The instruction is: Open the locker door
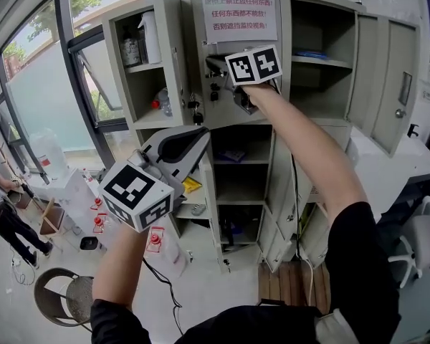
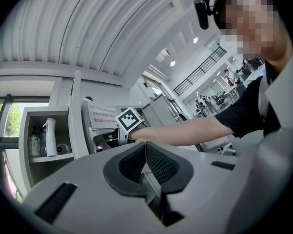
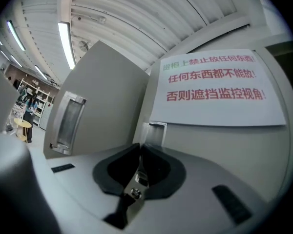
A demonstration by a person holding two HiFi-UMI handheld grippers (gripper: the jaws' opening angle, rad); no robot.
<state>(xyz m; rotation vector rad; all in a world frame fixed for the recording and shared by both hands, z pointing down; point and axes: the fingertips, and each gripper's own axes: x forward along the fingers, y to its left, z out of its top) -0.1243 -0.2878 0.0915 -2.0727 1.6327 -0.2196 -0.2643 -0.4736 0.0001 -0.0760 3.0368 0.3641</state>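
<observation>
**Op:** Where's the door?

**Spot:** 12 o'clock in your head view, top row of the locker (image 1: 209,192). It's the door (image 3: 215,155) w/ the paper notice (image 1: 239,16) in red and green print.

**Op:** R tongs?

**Spot:** Your R gripper (image 3: 140,152) is up at that door, arm stretched out. The jaws are narrow, nipped on a small metal piece (image 3: 133,191) w/ a round stud. Can't tell if it's a key or a tab. A label slot (image 3: 155,133) sits just past the tips at 12 o'clock in the right gripper view, w/ the notice at 1 o'clock. A 2nd door (image 3: 97,96) w/ a recessed pull stands angled at 9 to 10 o'clock.

**Op:** L tongs?

**Spot:** Your L gripper (image 2: 145,147) has its jaws together w/ nothing between them. In the head view it's at 8 o'clock, well below the R one, tips pointing up-right at the locker's middle row.

**Op:** What else is there?

**Spot:** Several compartments are open. A spray bottle (image 1: 149,34) stands in the one at 11 o'clock, and a stool (image 1: 64,296) sits on the floor at 7 o'clock.
</observation>
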